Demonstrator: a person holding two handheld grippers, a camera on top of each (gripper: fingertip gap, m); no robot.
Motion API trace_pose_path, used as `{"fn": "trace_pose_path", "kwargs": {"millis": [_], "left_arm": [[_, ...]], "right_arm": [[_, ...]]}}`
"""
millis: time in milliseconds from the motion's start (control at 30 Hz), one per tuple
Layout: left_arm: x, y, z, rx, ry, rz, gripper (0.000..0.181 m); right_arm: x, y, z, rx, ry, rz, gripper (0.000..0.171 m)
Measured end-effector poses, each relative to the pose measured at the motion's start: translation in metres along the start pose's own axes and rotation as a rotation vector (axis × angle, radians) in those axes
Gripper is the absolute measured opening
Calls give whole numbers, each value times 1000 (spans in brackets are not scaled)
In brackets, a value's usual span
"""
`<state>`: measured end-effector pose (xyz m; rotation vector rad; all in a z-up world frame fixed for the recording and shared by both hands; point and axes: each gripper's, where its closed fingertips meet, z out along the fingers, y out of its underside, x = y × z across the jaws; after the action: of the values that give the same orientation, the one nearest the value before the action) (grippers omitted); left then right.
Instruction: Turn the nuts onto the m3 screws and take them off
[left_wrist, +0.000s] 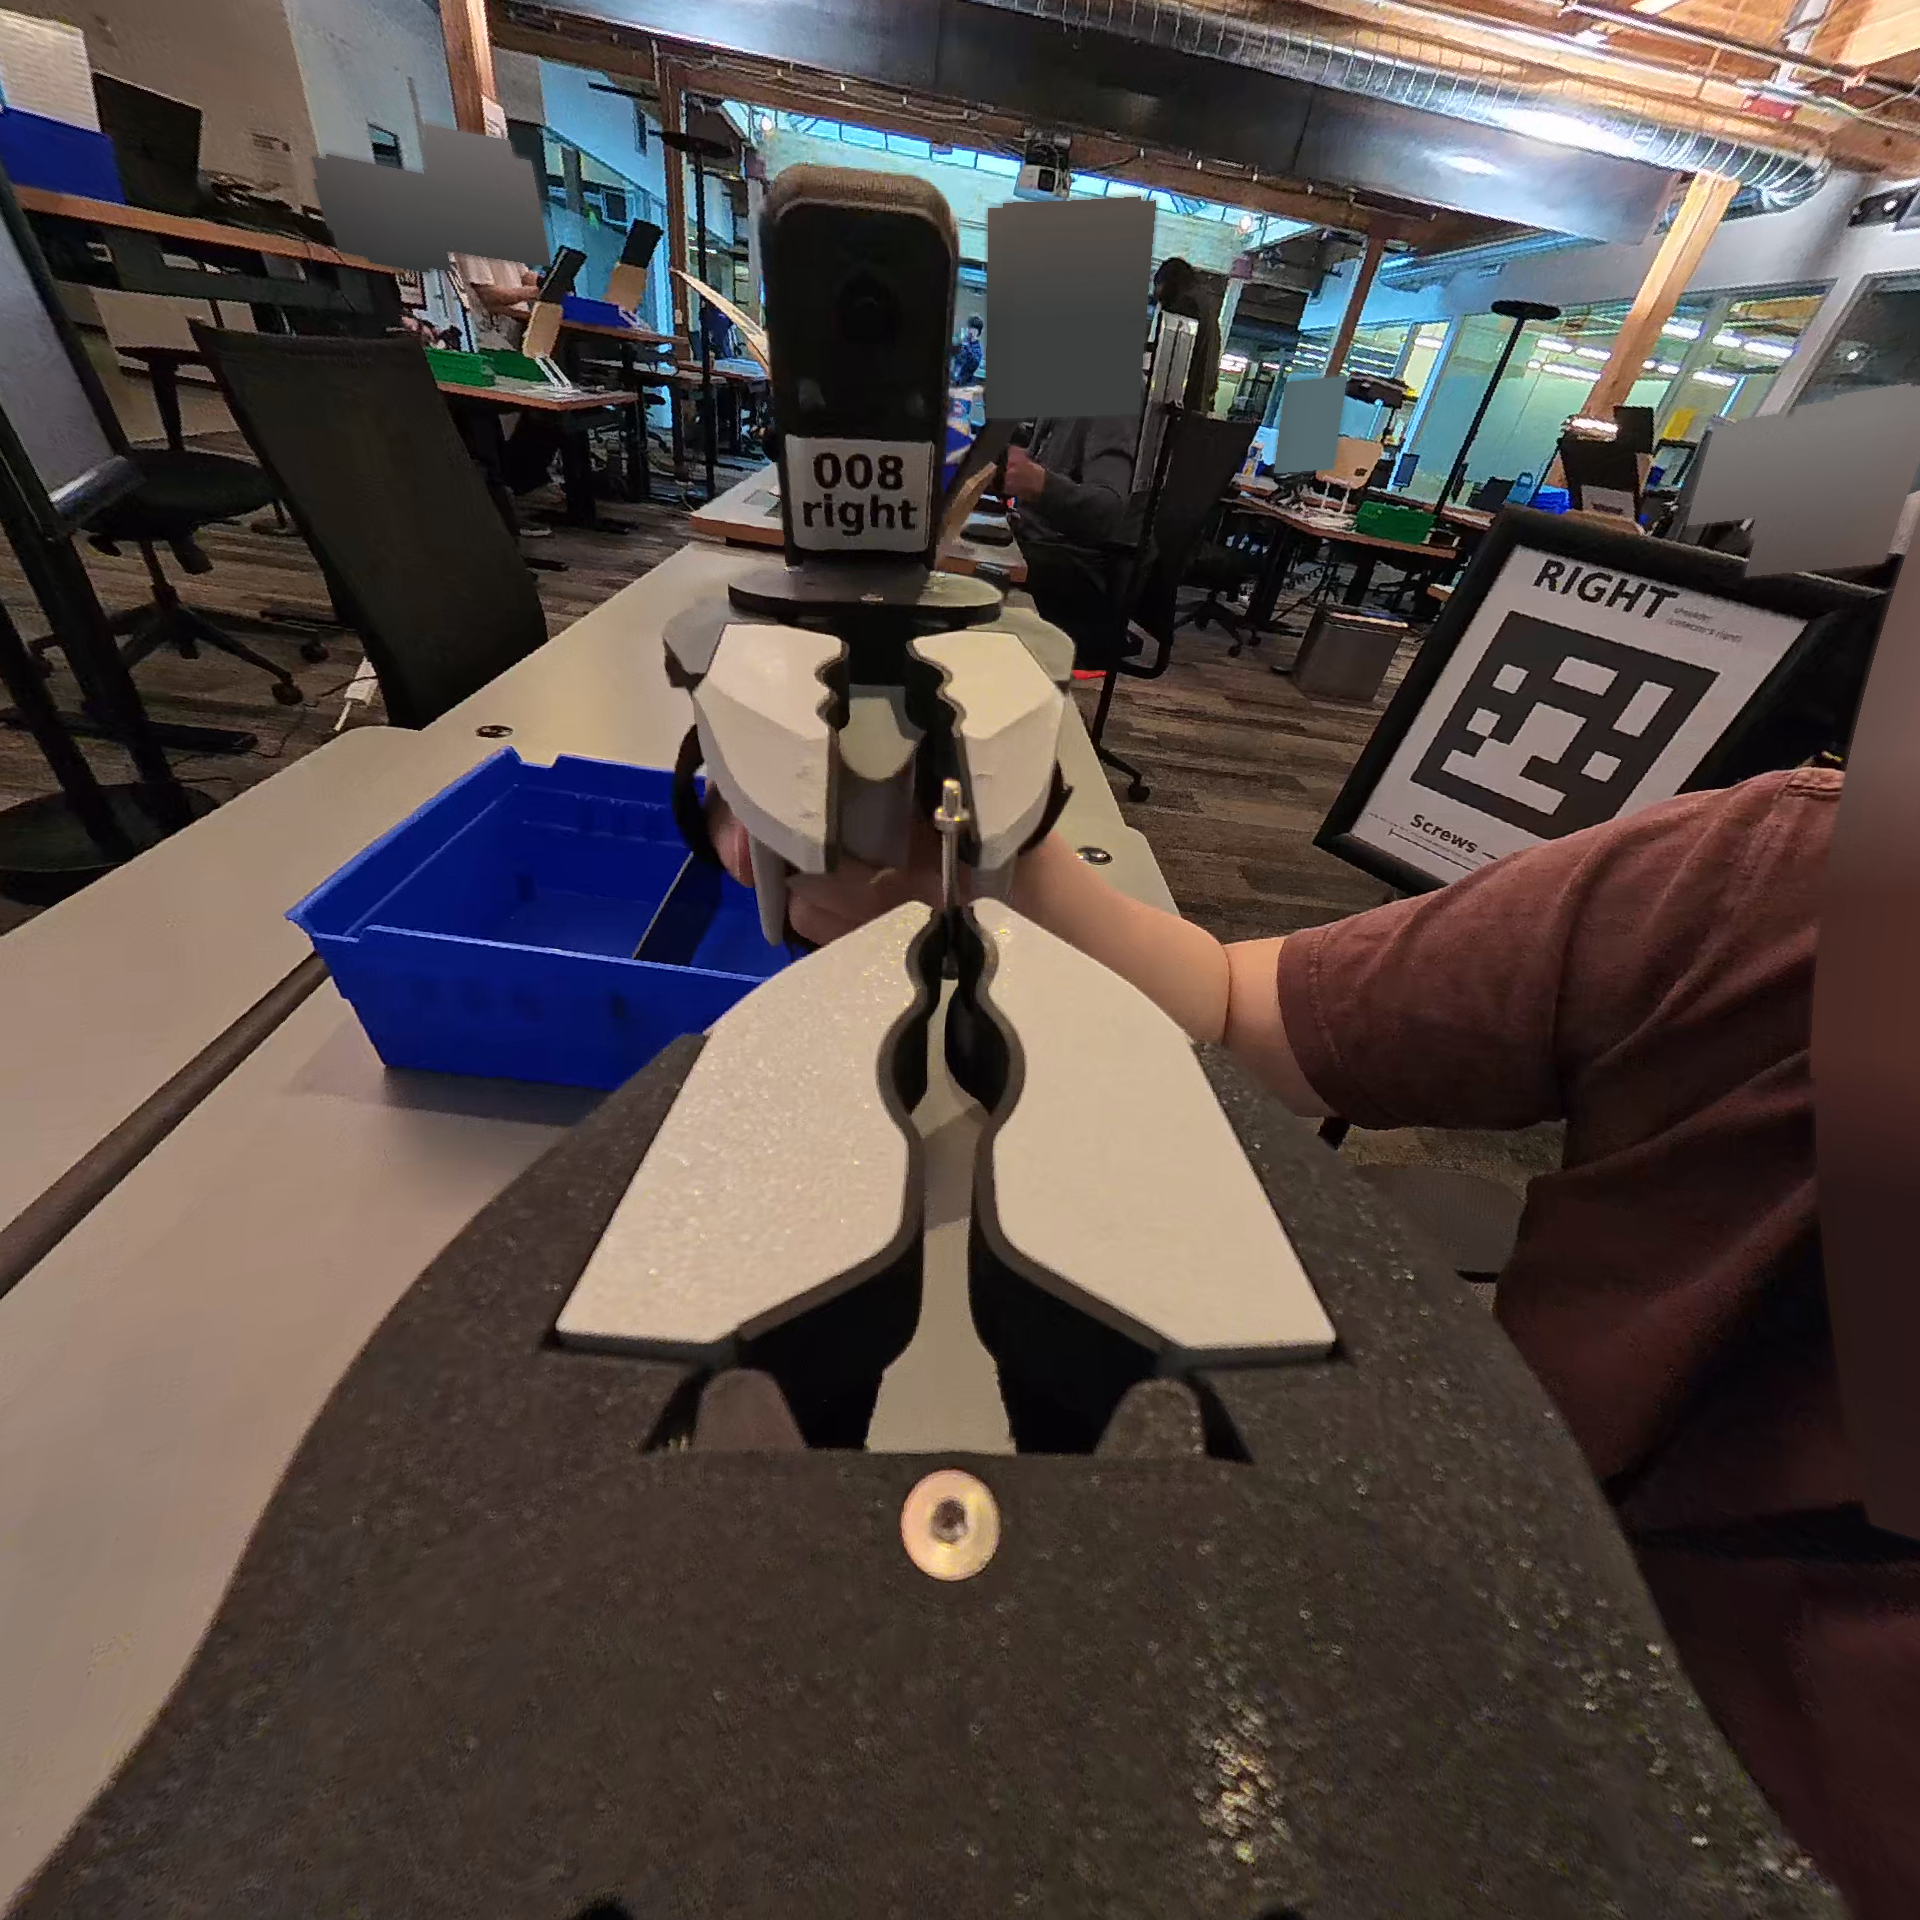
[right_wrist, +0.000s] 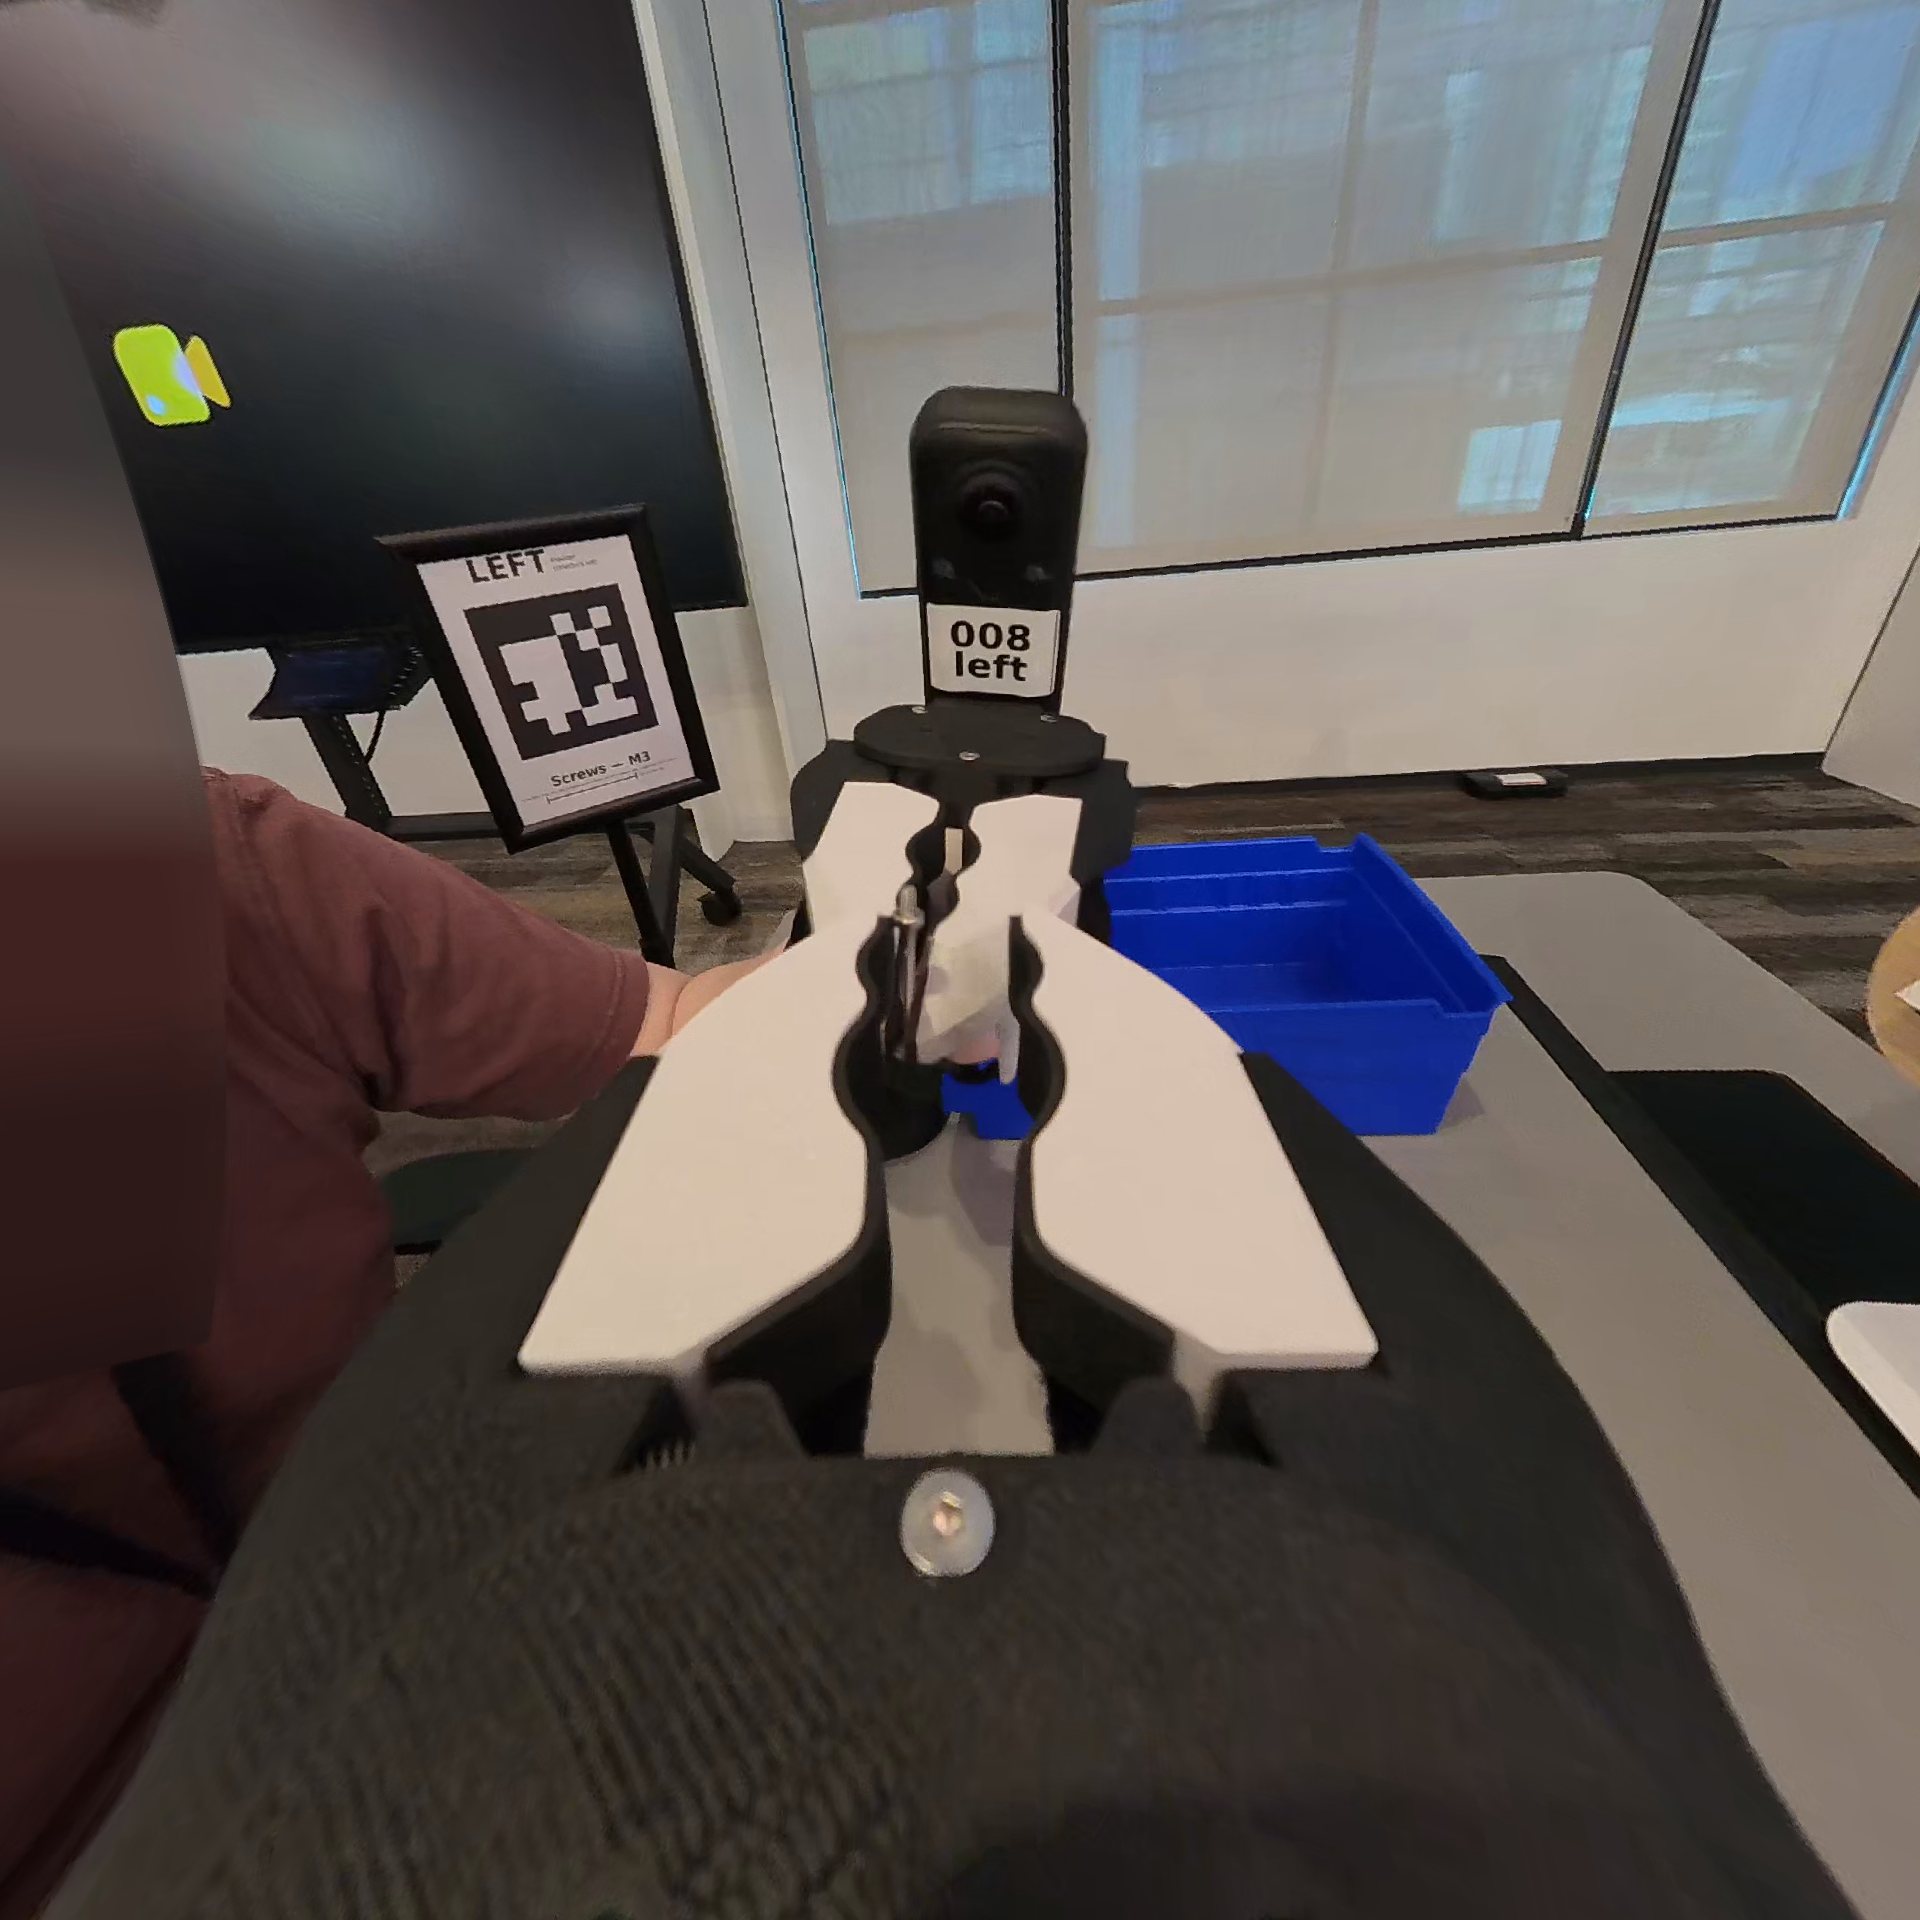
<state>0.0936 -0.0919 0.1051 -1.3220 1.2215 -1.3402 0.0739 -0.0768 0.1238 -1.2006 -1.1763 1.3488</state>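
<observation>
My left gripper is shut on the lower end of a thin silvery M3 screw, which stands upright above the table. A small nut sits near the screw's upper end. My right gripper faces the left one, open, with its fingers on either side of the screw's top. In the right wrist view my right gripper is open, and the screw stands close to its left finger with a gap to the right finger. The left gripper shows just beyond.
A blue divided bin stands on the grey table, beside the grippers; it also shows in the right wrist view. A person's arm in a maroon sleeve reaches in. Framed marker signs stand off the table. A black chair is behind. My two grippers' fingertips are within a few centimetres of each other.
</observation>
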Motion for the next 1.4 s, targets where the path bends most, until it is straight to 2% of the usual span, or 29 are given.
{"fn": "trace_pose_path", "kwargs": {"millis": [133, 367, 567, 800, 1167, 1400], "left_arm": [[-1, -2, -3, 5, -8, 4, 2], [2, 2, 3, -12, 9, 3, 2], [0, -2, -2, 3, 1, -1, 2], [3, 3, 3, -23, 5, 12, 2], [0, 2, 0, -19, -8, 11, 2], [2, 3, 3, -22, -7, 15, 2]], "right_arm": [[-1, -7, -8, 34, -15, 12, 21], [-4, 1, 6, 4, -12, -4, 21], [2, -5, -6, 35, 0, 5, 21], [-5, 0, 9, 15, -8, -23, 21], [-6, -9, -3, 61, -46, 5, 22], [-2, 0, 3, 8, -5, -36, 22]]}}
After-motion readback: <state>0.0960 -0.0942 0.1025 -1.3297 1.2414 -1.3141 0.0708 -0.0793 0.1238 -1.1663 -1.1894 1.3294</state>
